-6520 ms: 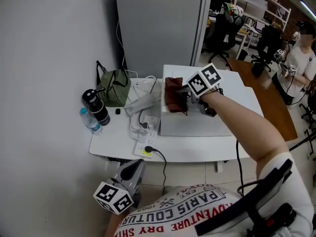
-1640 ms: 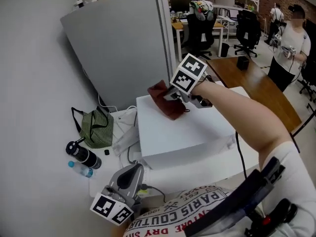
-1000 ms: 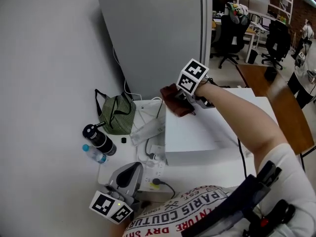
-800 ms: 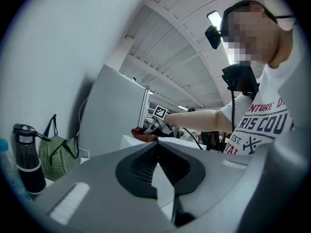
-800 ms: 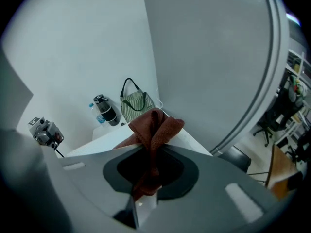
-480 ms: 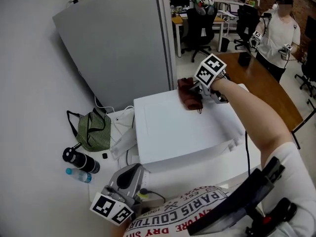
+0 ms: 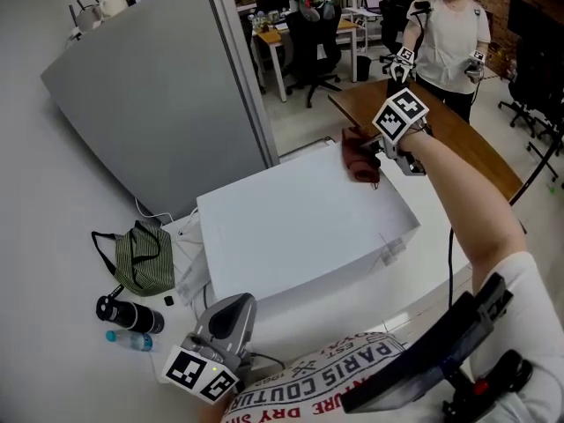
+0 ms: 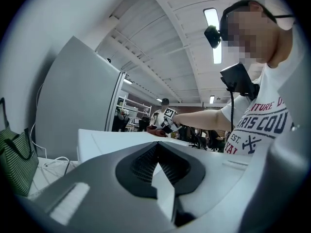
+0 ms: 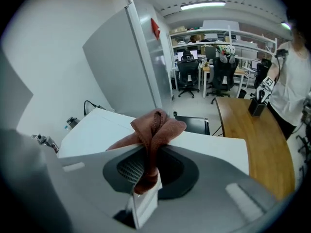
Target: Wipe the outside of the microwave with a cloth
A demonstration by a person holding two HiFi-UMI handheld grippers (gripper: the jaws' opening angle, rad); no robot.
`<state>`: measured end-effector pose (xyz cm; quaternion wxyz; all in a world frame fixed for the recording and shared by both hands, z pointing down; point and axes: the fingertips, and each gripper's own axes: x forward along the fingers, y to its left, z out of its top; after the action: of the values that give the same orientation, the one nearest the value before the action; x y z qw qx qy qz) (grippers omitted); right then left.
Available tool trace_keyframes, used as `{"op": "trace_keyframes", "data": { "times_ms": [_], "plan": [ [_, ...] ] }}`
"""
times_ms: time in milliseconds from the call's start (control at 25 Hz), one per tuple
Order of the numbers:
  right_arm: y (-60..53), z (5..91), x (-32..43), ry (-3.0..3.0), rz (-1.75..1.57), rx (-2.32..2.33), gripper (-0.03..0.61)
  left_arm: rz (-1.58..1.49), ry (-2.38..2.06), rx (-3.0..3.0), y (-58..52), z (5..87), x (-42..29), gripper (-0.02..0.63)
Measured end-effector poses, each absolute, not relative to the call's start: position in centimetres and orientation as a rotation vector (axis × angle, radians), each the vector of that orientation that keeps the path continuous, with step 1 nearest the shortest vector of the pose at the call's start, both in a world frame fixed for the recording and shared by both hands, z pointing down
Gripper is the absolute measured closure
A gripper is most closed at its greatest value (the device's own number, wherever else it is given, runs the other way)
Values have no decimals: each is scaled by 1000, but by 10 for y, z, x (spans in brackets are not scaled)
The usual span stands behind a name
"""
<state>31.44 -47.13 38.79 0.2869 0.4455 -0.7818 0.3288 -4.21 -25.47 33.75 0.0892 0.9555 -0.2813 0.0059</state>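
The white microwave (image 7: 291, 227) stands on a white table, its flat top facing me. My right gripper (image 7: 368, 154) is shut on a reddish-brown cloth (image 7: 356, 159) and presses it onto the top's far right corner. In the right gripper view the cloth (image 9: 155, 127) bunches up between the jaws of the right gripper (image 9: 147, 165), over the white top (image 9: 92, 132). My left gripper (image 7: 233, 305) hangs low by my body, in front of the microwave, shut and empty. In its own view the left gripper (image 8: 156, 148) points along the microwave's top (image 8: 104, 140).
A green striped bag (image 7: 139, 258), a black bottle (image 7: 128, 314) and a water bottle (image 7: 130, 340) lie left of the microwave. A grey partition (image 7: 167, 95) stands behind. A brown wooden desk (image 7: 463, 144), office chairs (image 7: 313, 33) and a standing person (image 7: 445, 33) are beyond.
The right gripper has carried the cloth across the microwave's top from its back left edge to the far right corner. The head view has swung. The left gripper stays low.
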Motion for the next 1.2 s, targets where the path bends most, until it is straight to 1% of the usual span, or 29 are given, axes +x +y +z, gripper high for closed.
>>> {"op": "trace_keyframes", "data": {
  "times_ms": [280, 520, 760, 920, 1040, 1200],
  "plan": [
    [-470, 387, 318, -2179, 902, 1217, 532, 45, -831, 2850, -251, 338, -24, 607],
    [-436, 339, 283, -2531, 694, 1187, 534, 47, -866, 2839, -242, 336, -23, 607],
    [-324, 277, 218, -2939, 360, 1024, 532, 44, -854, 2812, -233, 343, -19, 607],
    [-230, 271, 177, -3089, 270, 914, 532, 56, -793, 2832, -213, 341, -6, 607],
    [-176, 301, 161, -3087, 305, 951, 532, 81, -734, 2850, -187, 339, -1, 607],
    [-110, 344, 134, -3081, 526, 998, 534, 116, -687, 2873, -135, 339, -15, 607]
  ]
}}
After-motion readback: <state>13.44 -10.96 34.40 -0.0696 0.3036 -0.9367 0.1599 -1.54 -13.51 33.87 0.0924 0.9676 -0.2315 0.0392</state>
